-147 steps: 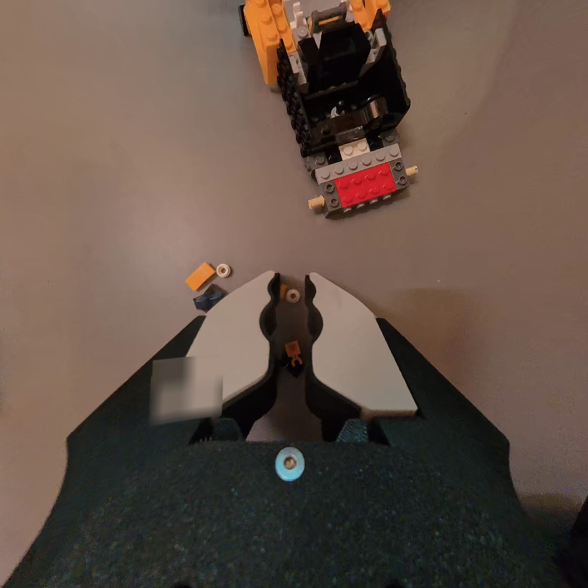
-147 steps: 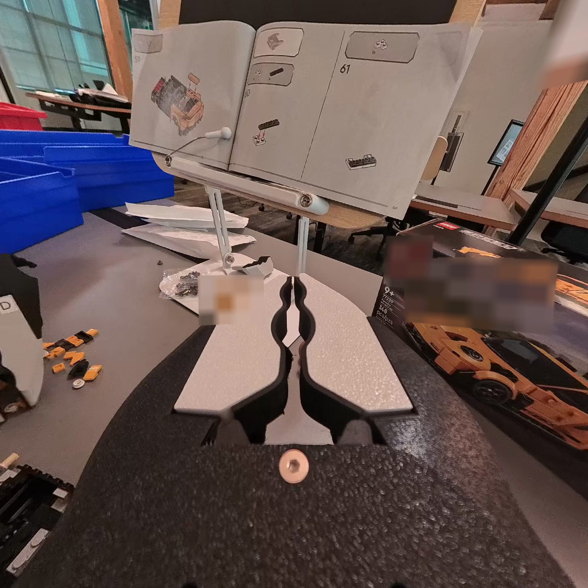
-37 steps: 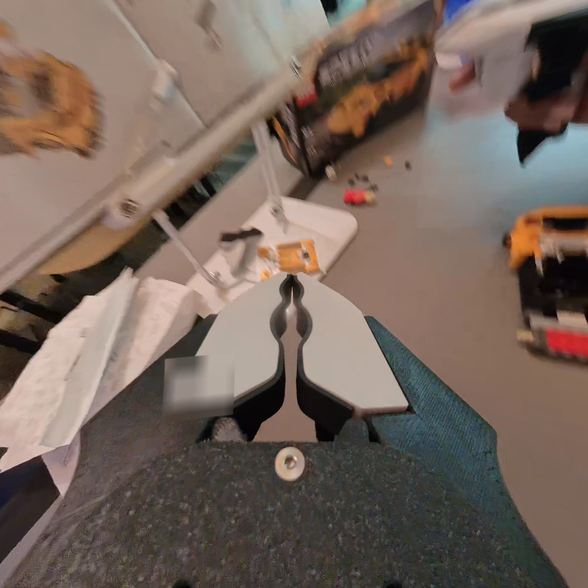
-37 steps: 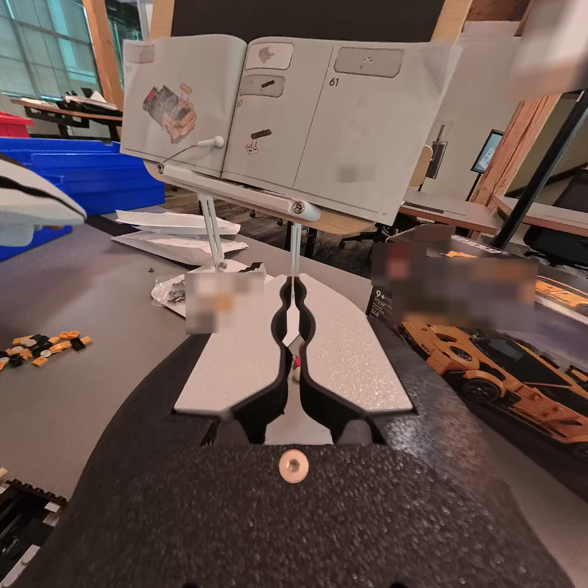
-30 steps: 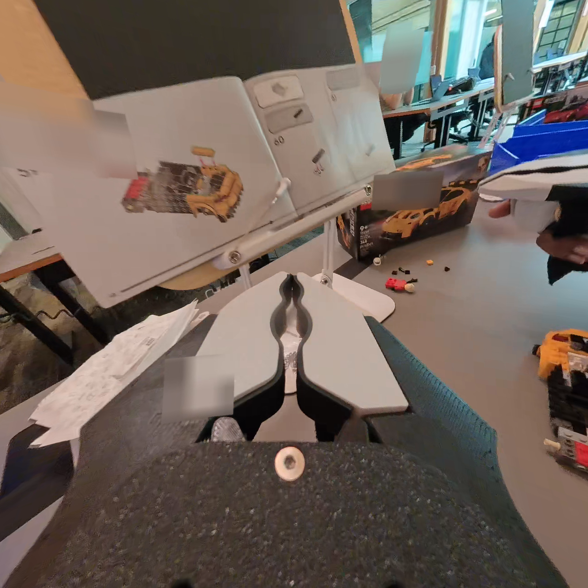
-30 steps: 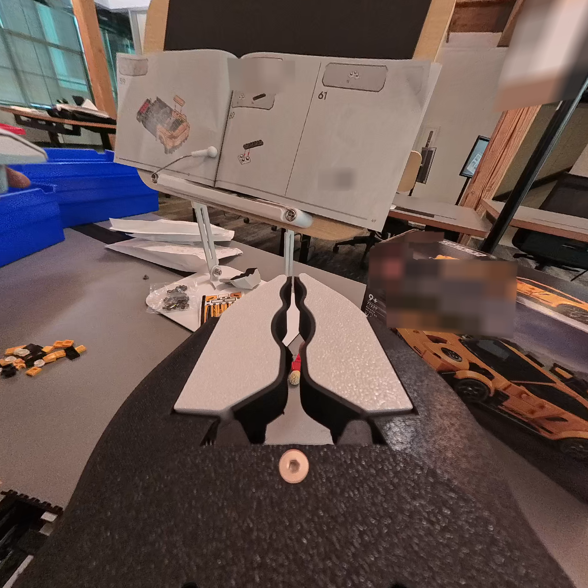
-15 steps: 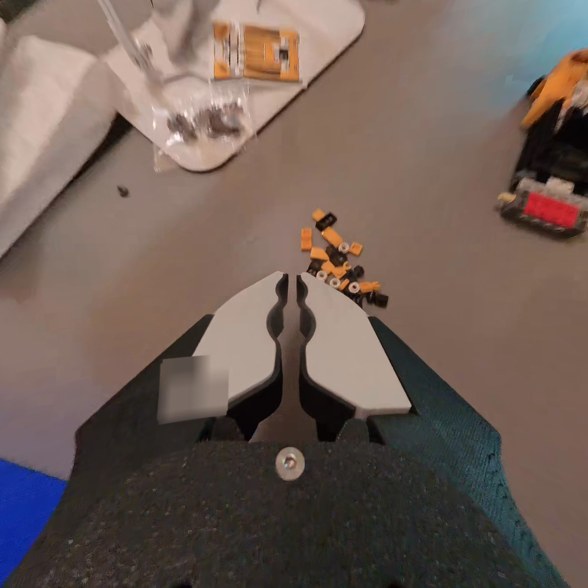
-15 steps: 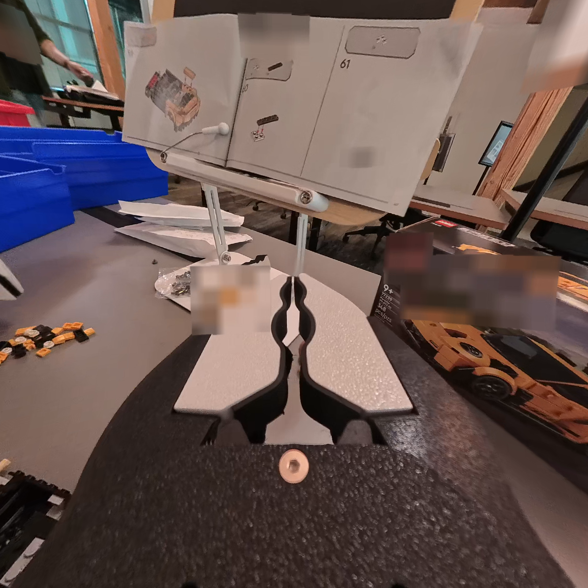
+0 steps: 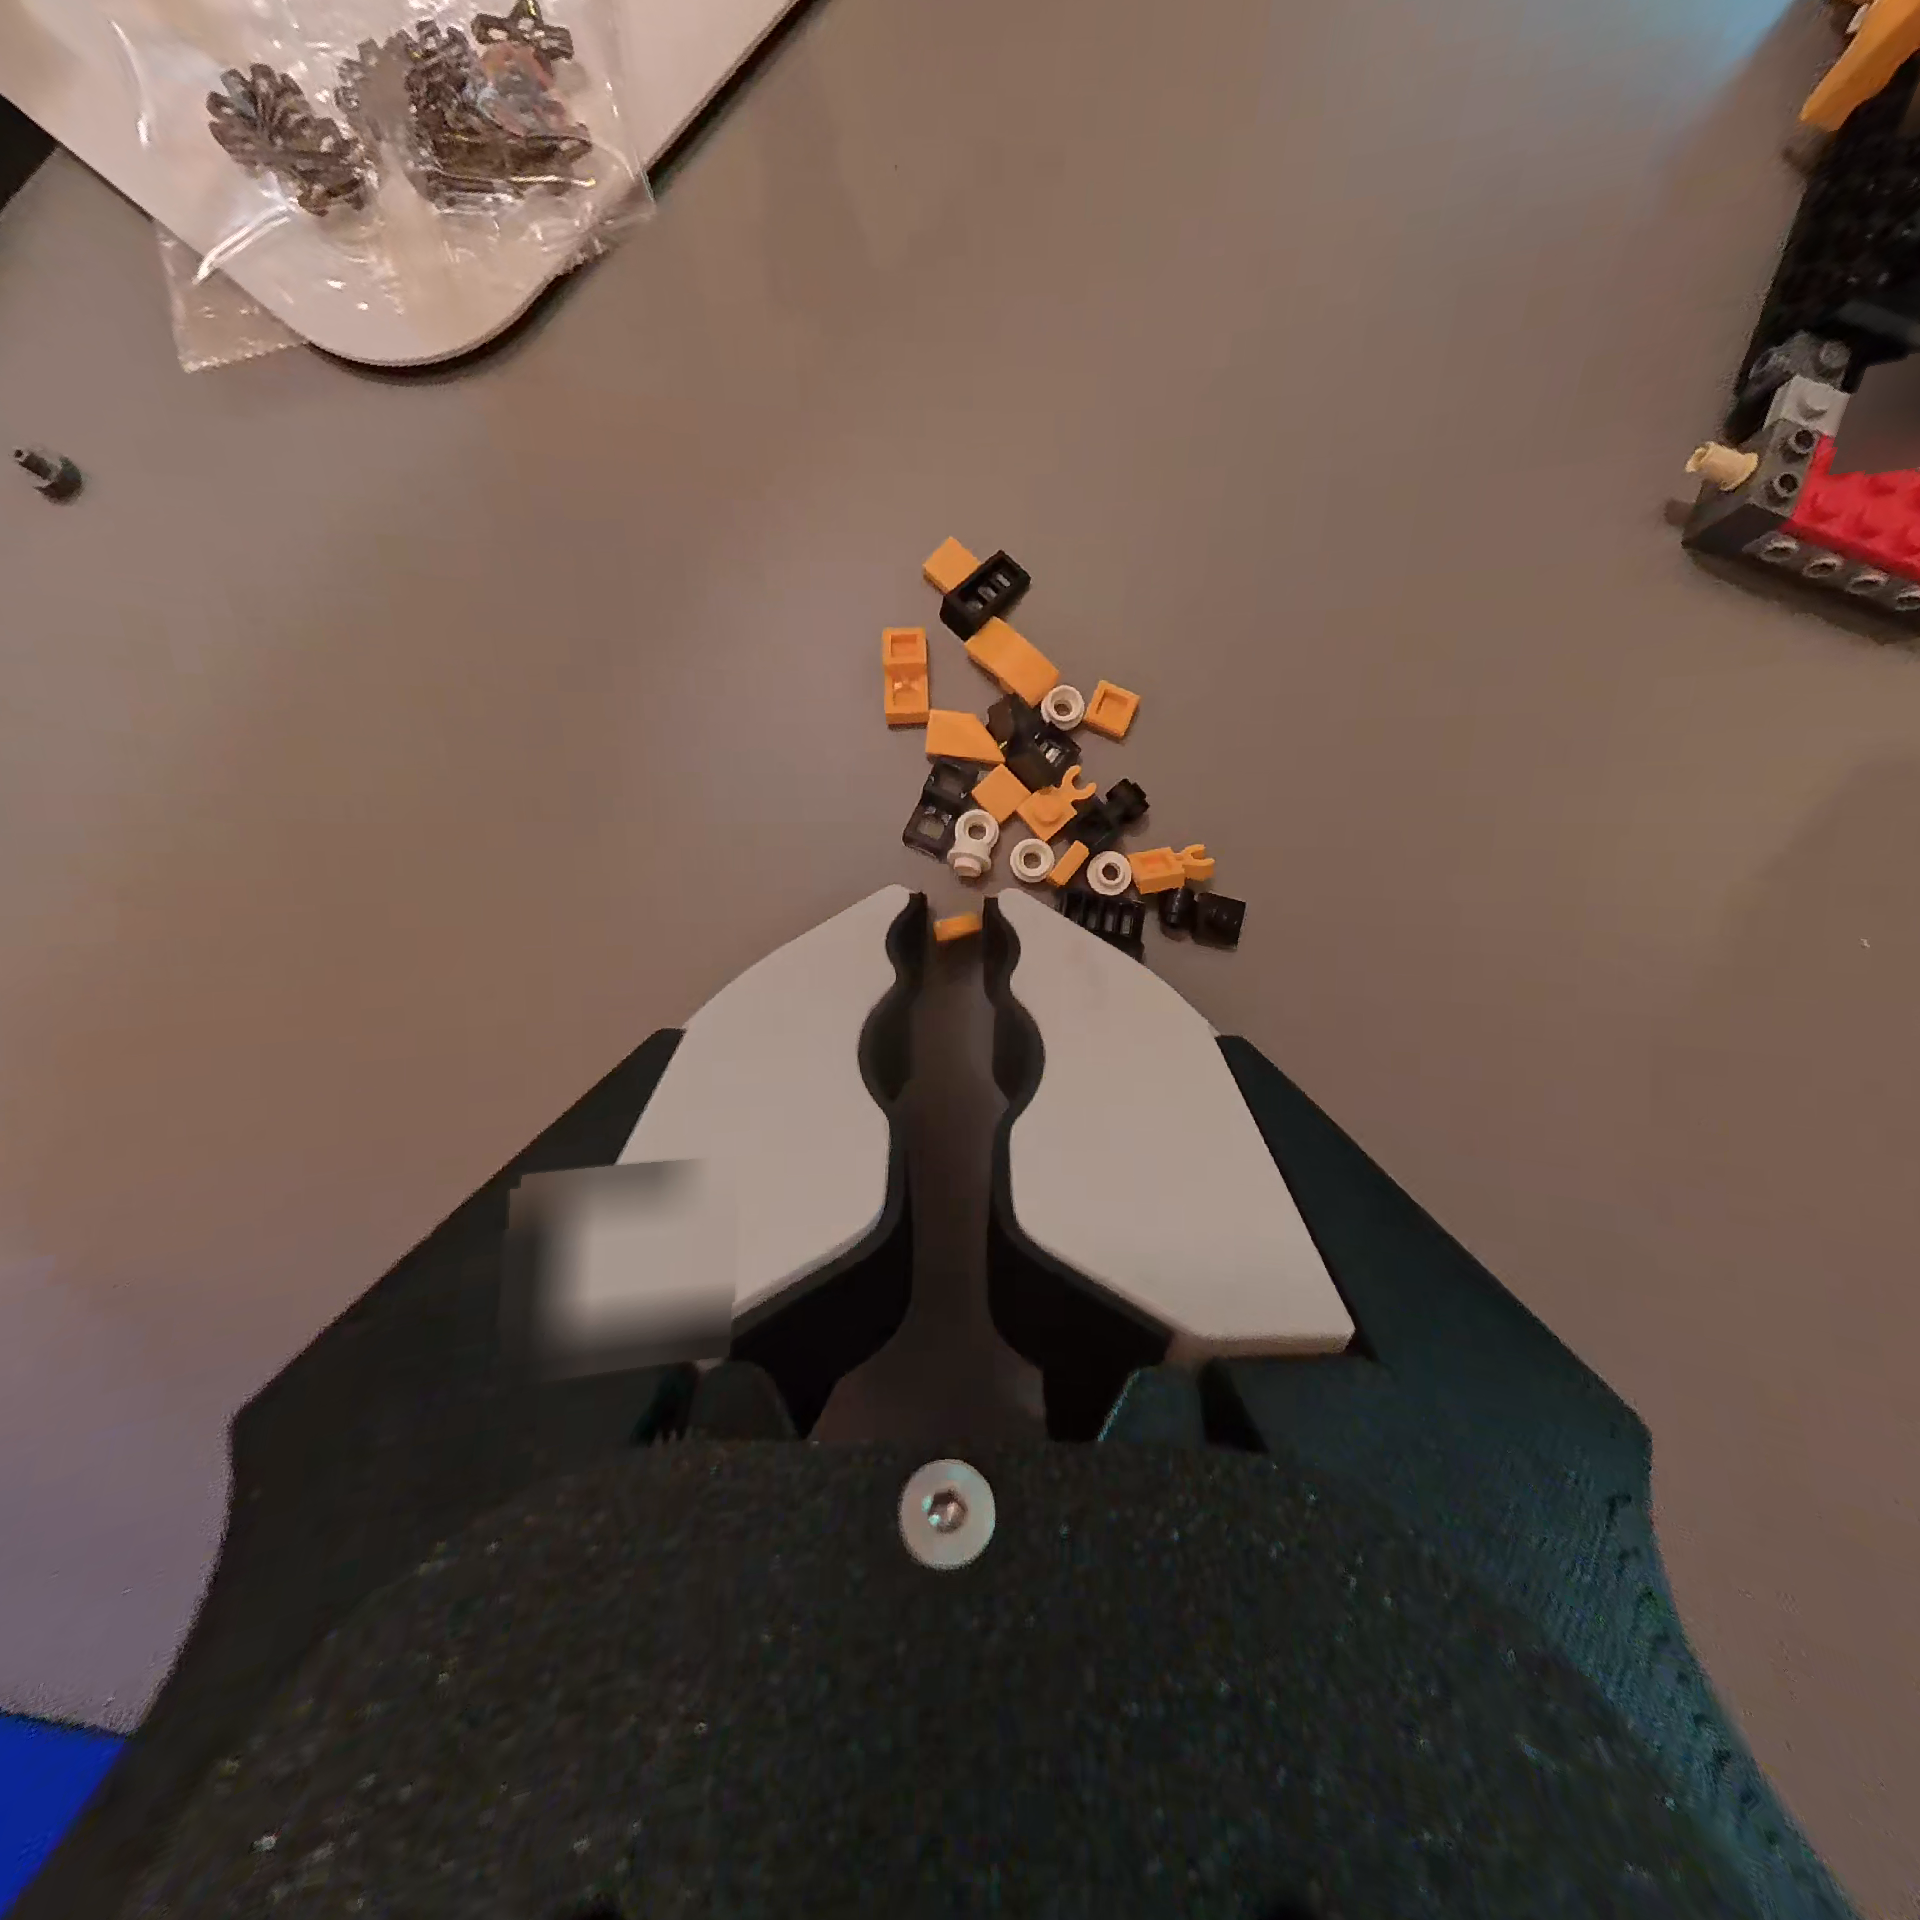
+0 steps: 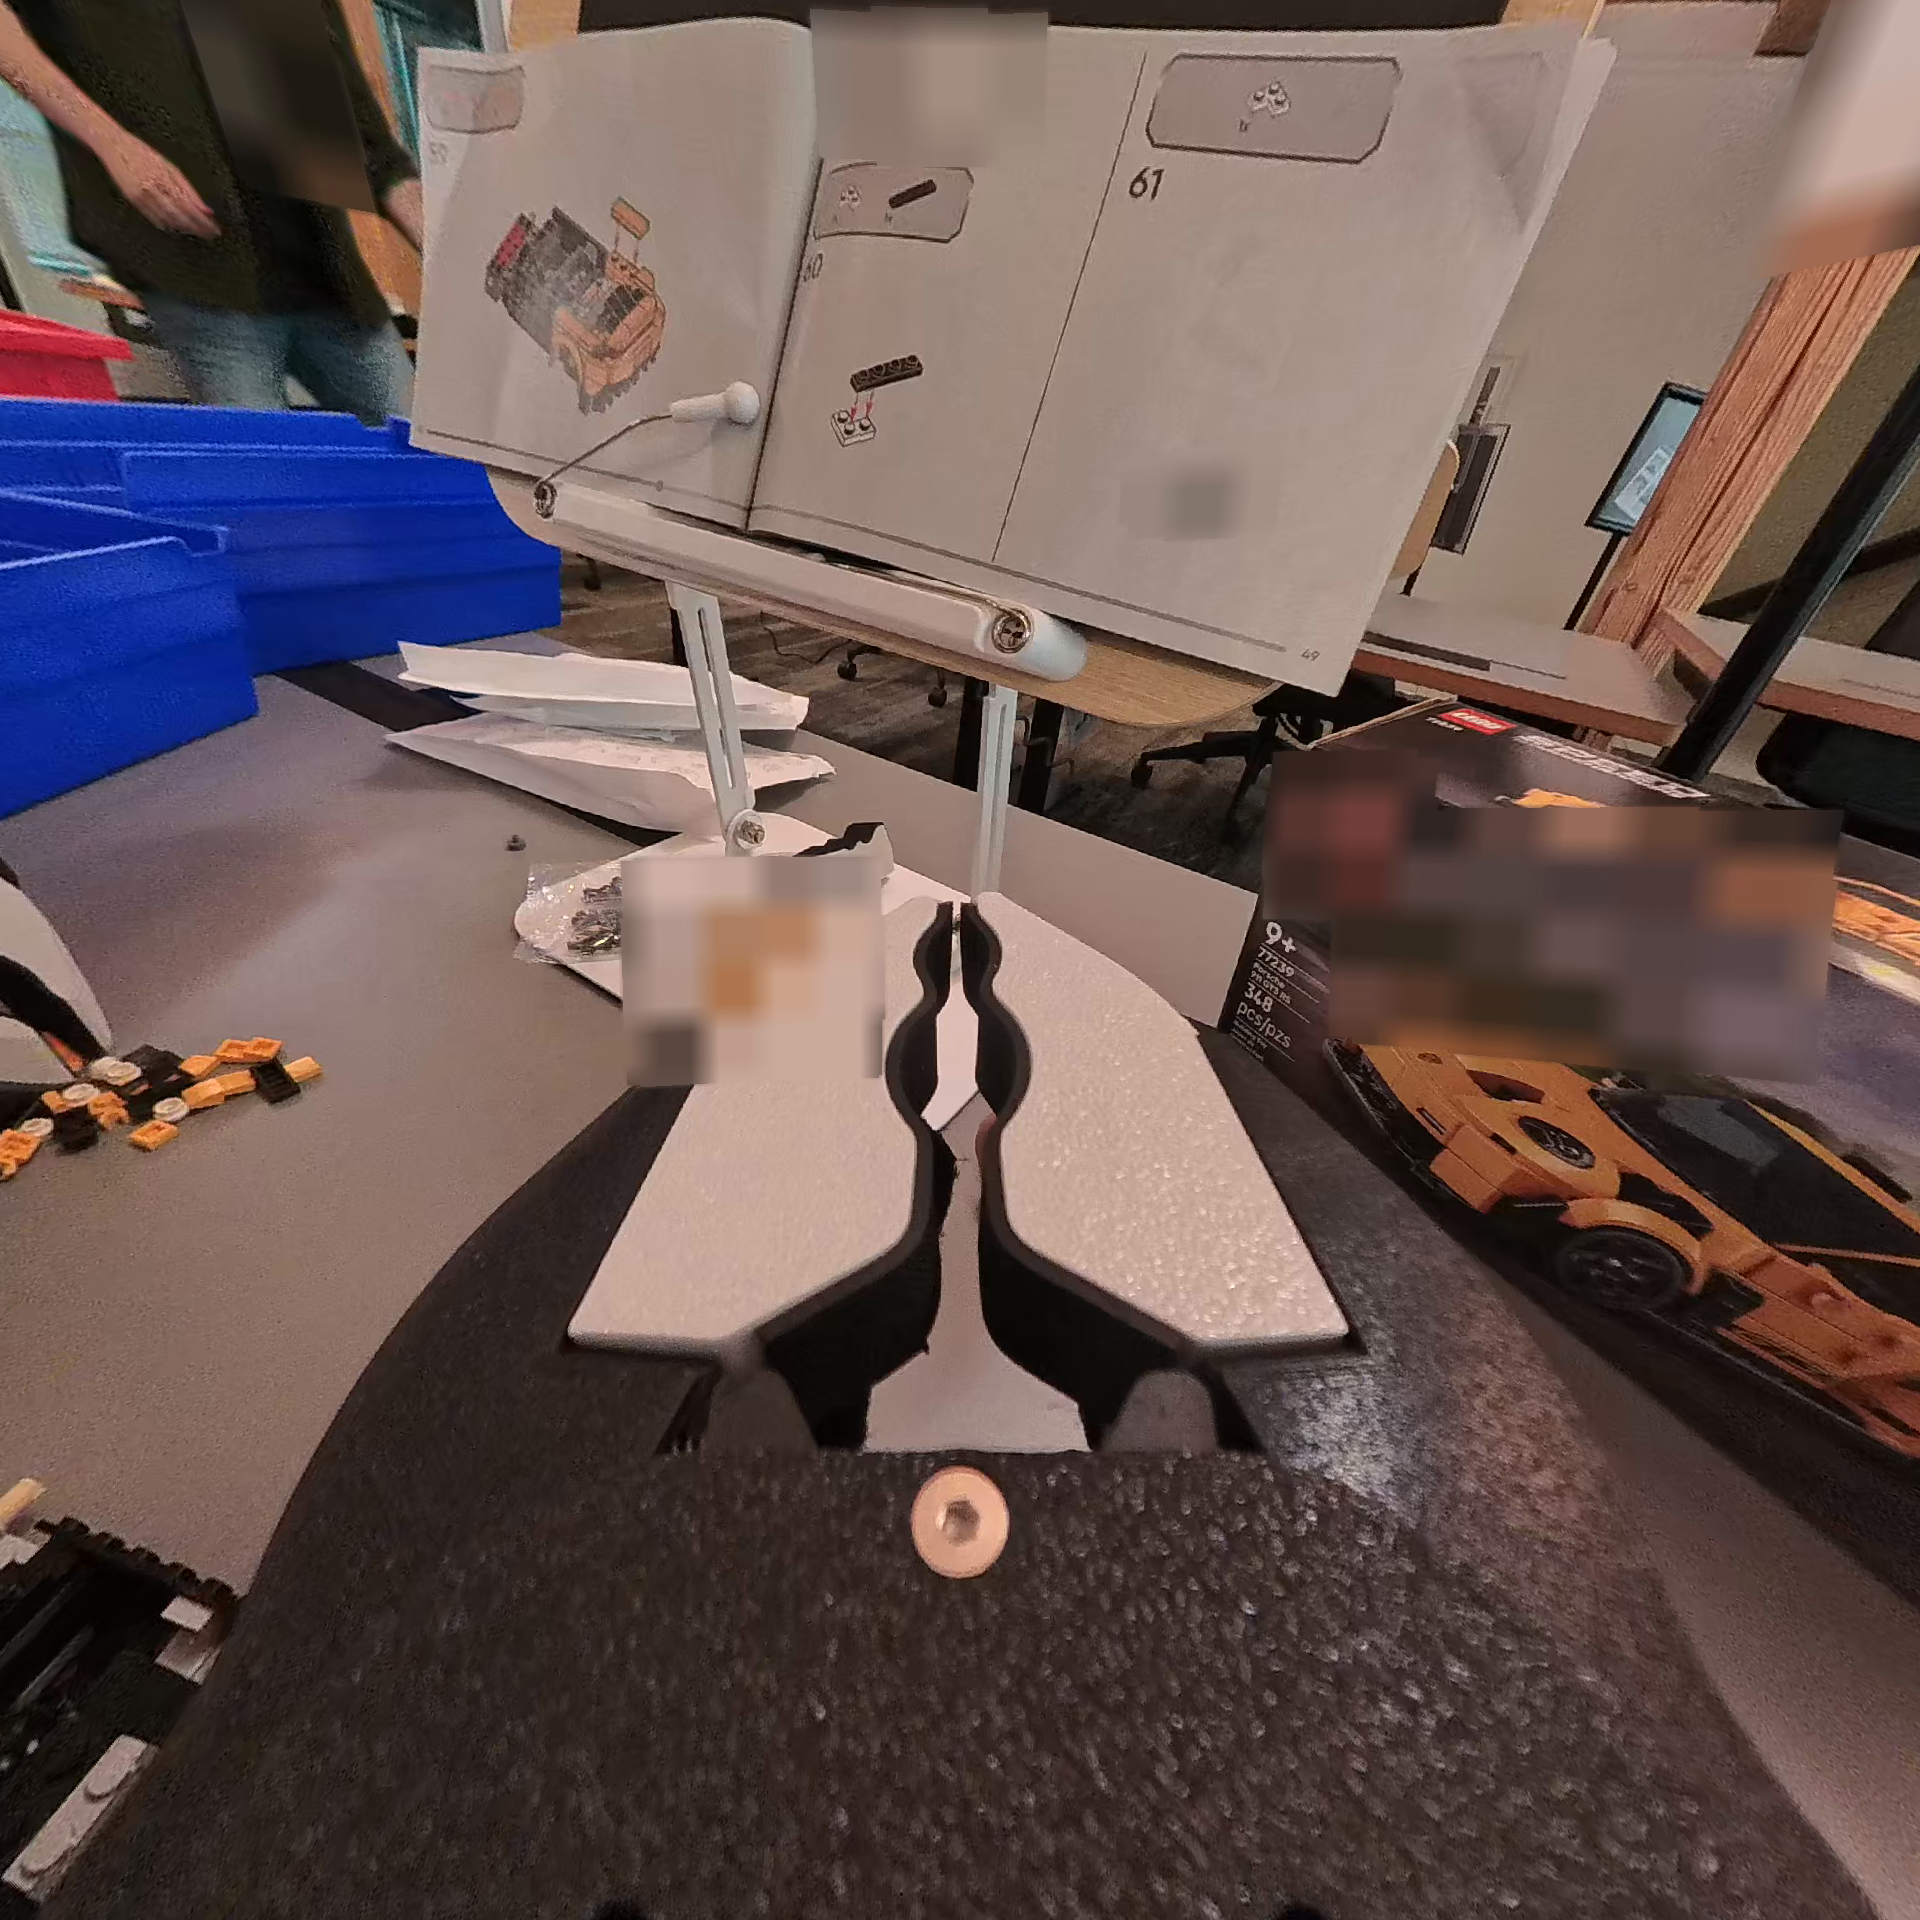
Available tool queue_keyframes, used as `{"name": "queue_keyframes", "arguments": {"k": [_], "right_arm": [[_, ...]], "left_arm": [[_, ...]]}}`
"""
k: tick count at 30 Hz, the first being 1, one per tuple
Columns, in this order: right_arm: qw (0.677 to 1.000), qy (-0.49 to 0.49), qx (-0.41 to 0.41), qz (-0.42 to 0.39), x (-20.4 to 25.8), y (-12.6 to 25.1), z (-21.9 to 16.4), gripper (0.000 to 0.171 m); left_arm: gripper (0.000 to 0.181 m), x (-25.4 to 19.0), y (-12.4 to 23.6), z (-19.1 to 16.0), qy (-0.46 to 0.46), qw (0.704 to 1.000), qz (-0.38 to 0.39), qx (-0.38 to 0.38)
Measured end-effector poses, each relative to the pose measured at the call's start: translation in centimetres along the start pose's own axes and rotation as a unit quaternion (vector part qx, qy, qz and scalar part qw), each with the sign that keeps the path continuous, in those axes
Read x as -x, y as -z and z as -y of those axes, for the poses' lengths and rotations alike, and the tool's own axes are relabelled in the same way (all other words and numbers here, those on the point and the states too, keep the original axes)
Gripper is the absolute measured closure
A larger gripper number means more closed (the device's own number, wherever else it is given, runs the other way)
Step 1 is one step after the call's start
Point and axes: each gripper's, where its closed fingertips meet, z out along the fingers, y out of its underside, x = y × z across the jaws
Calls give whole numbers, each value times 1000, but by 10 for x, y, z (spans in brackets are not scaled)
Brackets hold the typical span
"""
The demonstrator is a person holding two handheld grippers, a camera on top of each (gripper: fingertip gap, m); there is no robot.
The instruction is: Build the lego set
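Observation:
In the left wrist view my left gripper [image 9: 954, 912] points down at a pile of small orange, black and white Lego pieces [image 9: 1039, 758] on the grey table. Its jaws stand a little apart, with a small orange piece [image 9: 956, 927] lying between the tips. The partly built black, red and orange car [image 9: 1849, 416] sits at the right edge. My right gripper [image 10: 956, 914] is shut and empty, held above the table facing the open instruction booklet [image 10: 935, 312] on its stand. The right wrist view also shows the pile [image 10: 156, 1091] and the car [image 10: 83, 1662].
The stand's white base [image 9: 436, 322] carries a clear bag of black parts [image 9: 416, 135]. A loose black pin [image 9: 47, 473] lies to the left. The set's box [image 10: 1662, 1143] stands on the right, blue bins [image 10: 208, 540] on the left. A person [image 10: 208, 208] stands behind. The left gripper's tips are roughly 30 cm from the right gripper's. The car [image 10: 83, 1662] is about 20 cm from both grippers' fingertips.
My left gripper swung down from facing the booklet to the pile, came closer, and its jaws parted slightly around an orange piece. The right gripper moved a little toward the stand.

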Motion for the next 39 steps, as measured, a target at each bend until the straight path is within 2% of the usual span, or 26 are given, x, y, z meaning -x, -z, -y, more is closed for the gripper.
{"name": "queue_keyframes", "arguments": {"k": [8, 21, 24, 32, 39], "right_arm": [[1000, 1, 2, 3, 2, -1, -1, 169], [1000, 3, 4, 6, 4, -2, -3, 169], [1000, 2, 6, 7, 4, -2, -4, 169], [1000, 1, 3, 6, 3, -2, -2, 170], [1000, 0, 1, 7, 3, -1, 0, 169]], "left_arm": [[175, 1, -1, 1, 6, 1000, 0, -7], [178, 3, 11, 14, -38, 998, 25, -43], [178, -17, 13, 19, -89, 995, -2, -48], [178, -114, -4, 22, -206, 968, -144, -20], [178, -135, -17, 23, -227, 960, -160, -23]]}}
